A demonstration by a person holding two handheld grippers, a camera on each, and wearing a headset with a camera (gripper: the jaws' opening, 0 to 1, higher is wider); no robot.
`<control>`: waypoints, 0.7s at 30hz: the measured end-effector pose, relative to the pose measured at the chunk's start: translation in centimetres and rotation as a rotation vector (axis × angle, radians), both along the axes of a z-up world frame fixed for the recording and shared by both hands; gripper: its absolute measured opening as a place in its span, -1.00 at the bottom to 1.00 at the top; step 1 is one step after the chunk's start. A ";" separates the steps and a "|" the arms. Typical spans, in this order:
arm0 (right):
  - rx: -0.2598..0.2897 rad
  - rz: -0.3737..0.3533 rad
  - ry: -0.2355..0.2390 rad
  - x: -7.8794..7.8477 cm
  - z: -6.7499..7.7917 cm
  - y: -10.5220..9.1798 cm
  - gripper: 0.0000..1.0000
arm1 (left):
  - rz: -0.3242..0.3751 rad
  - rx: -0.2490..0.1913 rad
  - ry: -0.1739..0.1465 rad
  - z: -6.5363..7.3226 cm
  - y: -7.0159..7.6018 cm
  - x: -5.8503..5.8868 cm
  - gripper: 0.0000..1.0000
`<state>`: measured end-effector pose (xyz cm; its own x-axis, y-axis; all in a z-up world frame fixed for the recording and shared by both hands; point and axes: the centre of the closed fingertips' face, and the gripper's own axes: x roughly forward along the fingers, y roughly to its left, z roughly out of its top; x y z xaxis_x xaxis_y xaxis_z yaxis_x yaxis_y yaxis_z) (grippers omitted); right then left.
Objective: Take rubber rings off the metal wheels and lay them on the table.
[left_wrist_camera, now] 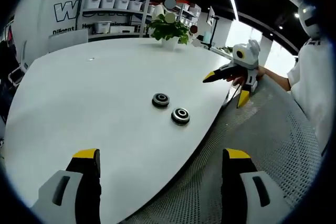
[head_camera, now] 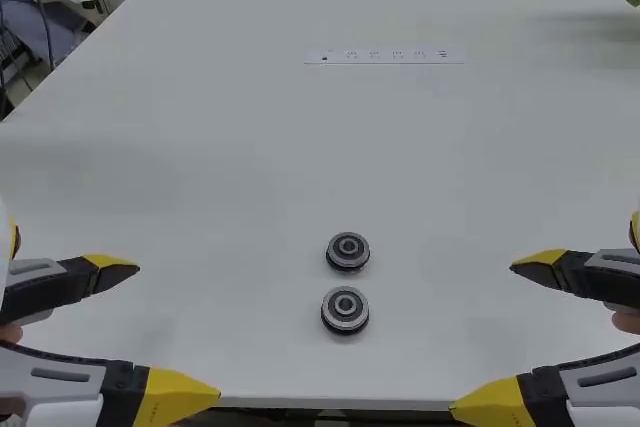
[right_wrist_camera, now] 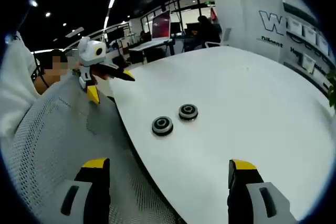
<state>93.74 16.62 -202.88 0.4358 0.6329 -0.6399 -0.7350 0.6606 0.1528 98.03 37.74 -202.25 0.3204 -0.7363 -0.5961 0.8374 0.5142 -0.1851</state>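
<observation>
— How are my grippers held?
— Your left gripper (head_camera: 175, 330) and right gripper (head_camera: 483, 337) hover over the near edge of the table (head_camera: 250, 147), both gaping, holding nothing.
— The wheels?
— The near wheel (head_camera: 345, 310) and far wheel (head_camera: 347, 252) lie midway between the grippers, with broad tabletop beyond.

Big white table (head_camera: 200, 147), rounded along the near edge, and pretty bare tbh. Two small metal wheels are lying flat close to that near edge, the far wheel (head_camera: 347, 252) just behind the near wheel (head_camera: 345, 310), close together but not touching. Both are dark around the outside with a shiny hub. Further back there's a thin strip (head_camera: 384, 55) with small markings set flush in the top, and a potted plant (left_wrist_camera: 169, 29) stands at a far corner.
</observation>
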 end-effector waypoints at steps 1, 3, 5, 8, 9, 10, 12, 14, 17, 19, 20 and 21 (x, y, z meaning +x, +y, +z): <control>0.000 0.000 0.000 0.0 0.0 0.0 0.86 | 0.000 0.000 0.000 0.0 0.0 0.0 0.90; 0.000 0.000 0.000 0.0 0.0 0.0 0.86 | 0.000 0.001 -0.001 0.0 0.0 0.0 0.90; 0.000 0.000 0.000 0.0 0.0 0.0 0.86 | 0.001 0.001 -0.001 0.0 0.0 0.0 0.90; 0.001 -0.001 -0.001 0.0 0.0 0.0 0.86 | 0.001 0.001 -0.001 0.0 0.0 0.0 0.90; 0.002 -0.002 -0.001 0.0 0.0 0.0 0.86 | 0.000 0.001 -0.001 0.0 0.0 0.0 0.90; 0.002 -0.002 -0.002 0.0 0.0 0.0 0.86 | 0.001 0.001 -0.001 0.0 0.0 -0.1 0.90; 0.003 -0.003 -0.002 0.0 0.1 0.0 0.86 | 0.001 0.001 -0.002 0.0 0.0 -0.1 0.90; 0.003 -0.005 -0.003 0.0 0.1 0.0 0.85 | 0.000 0.002 -0.003 0.0 0.0 -0.1 0.89; 0.008 -0.008 -0.004 0.0 0.2 0.0 0.85 | -0.001 0.000 -0.007 0.1 0.0 -0.1 0.89; 0.012 -0.008 -0.004 0.0 0.2 0.1 0.85 | -0.002 -0.001 -0.009 0.2 0.0 -0.1 0.89; 0.009 -0.008 -0.005 0.0 0.2 0.1 0.85 | 0.000 0.001 -0.006 0.1 0.0 -0.1 0.89; 0.004 -0.009 -0.009 0.1 0.2 0.0 0.85 | 0.002 0.002 -0.005 0.1 0.1 -0.1 0.89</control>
